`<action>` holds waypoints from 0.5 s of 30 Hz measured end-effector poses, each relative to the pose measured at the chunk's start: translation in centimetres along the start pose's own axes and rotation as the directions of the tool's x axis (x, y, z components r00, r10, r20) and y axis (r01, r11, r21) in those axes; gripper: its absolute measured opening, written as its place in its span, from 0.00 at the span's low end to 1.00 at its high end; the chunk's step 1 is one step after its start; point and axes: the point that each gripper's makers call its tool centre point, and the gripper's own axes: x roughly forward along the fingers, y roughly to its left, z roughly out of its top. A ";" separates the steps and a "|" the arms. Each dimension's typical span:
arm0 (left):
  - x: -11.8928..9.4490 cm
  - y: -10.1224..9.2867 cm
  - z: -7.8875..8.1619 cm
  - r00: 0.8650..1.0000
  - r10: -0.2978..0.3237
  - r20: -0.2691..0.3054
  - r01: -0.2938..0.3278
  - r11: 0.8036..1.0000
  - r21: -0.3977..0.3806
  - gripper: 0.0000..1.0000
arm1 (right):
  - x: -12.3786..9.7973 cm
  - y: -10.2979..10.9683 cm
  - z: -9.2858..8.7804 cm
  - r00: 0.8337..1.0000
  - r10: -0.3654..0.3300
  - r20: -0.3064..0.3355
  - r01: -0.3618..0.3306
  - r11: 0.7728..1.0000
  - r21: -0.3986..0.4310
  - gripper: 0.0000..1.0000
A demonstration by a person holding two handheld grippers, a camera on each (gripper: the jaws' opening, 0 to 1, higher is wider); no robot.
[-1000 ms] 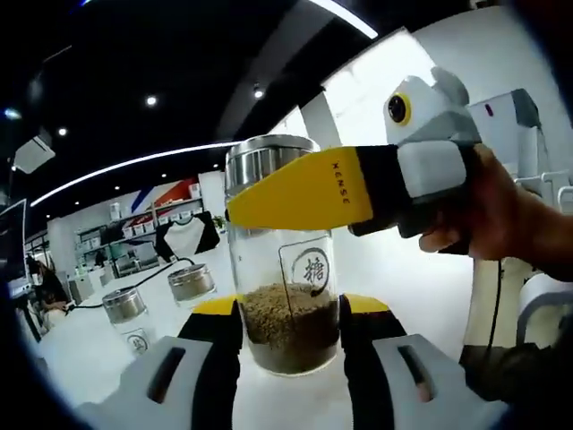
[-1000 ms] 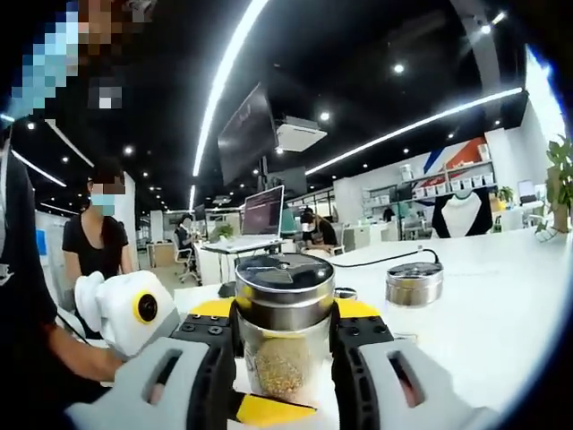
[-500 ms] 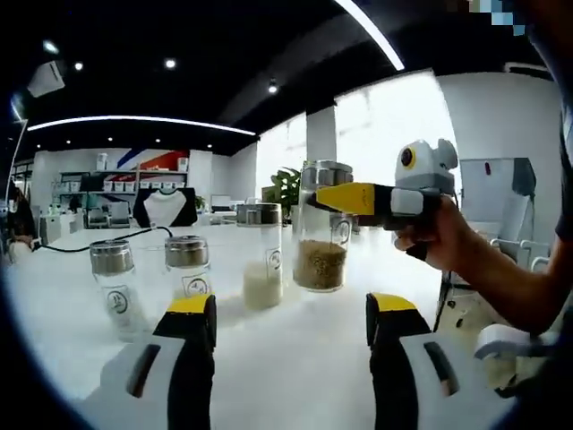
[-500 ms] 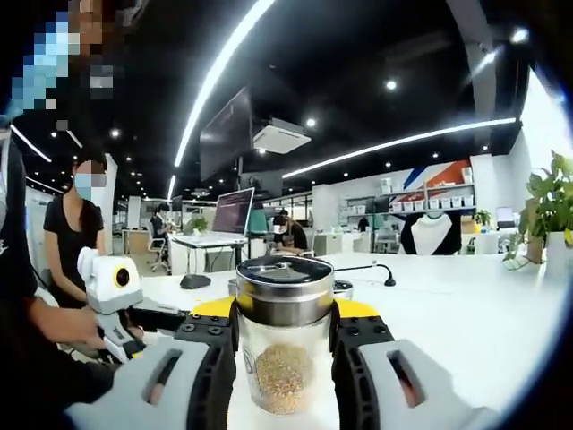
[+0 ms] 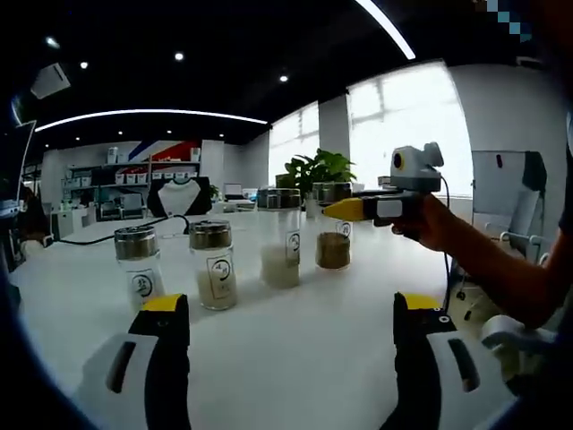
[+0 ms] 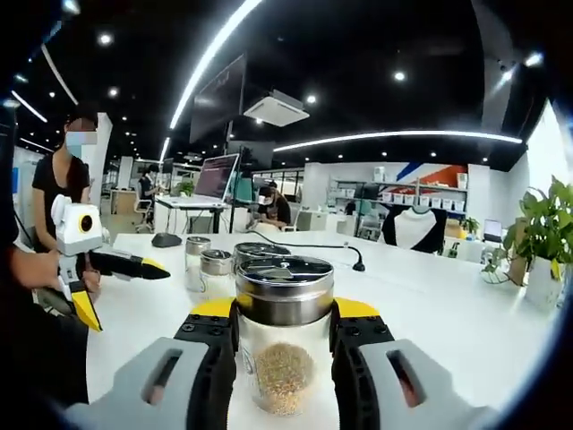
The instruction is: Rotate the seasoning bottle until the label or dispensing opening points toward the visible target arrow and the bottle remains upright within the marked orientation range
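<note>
Both views are lit from above by long ceiling strip lights (image 6: 210,58) and small spotlights against a dark ceiling. In the left gripper view, strong glare is thrown by the windows (image 5: 407,125), and the white table (image 5: 295,331) is washed out. Straight lines are bent by fisheye distortion; edges are softened

An open-plan office or showroom: a long white worktop (image 6: 466,313) runs beneath strip ceiling lights (image 6: 210,58), people sit at glowing computer monitors (image 6: 218,176) beyond it, and stocked display shelves (image 5: 134,170) line the far wall.
</note>
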 end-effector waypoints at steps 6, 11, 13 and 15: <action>-0.2 -0.2 -0.6 0.999 0.007 -0.035 -0.006 1.000 0.005 1.00 | -0.3 -1.4 -0.7 1.000 -0.016 -0.017 0.016 1.000 -0.009 0.38; -0.3 -0.3 -0.7 0.999 0.004 -0.035 -0.004 1.000 0.015 1.00 | -0.6 -2.1 -1.0 1.000 -0.002 0.005 0.002 1.000 0.017 0.38; -0.3 -0.2 -0.8 0.999 0.011 -0.041 -0.010 1.000 0.019 1.00 | -0.8 -2.5 -1.1 1.000 -0.003 0.020 0.002 0.999 0.044 0.38; -0.4 -0.1 -0.7 0.999 0.014 -0.036 -0.013 1.000 0.020 1.00 | -1.0 -2.6 -1.3 1.000 -0.001 0.025 0.001 0.999 0.033 0.38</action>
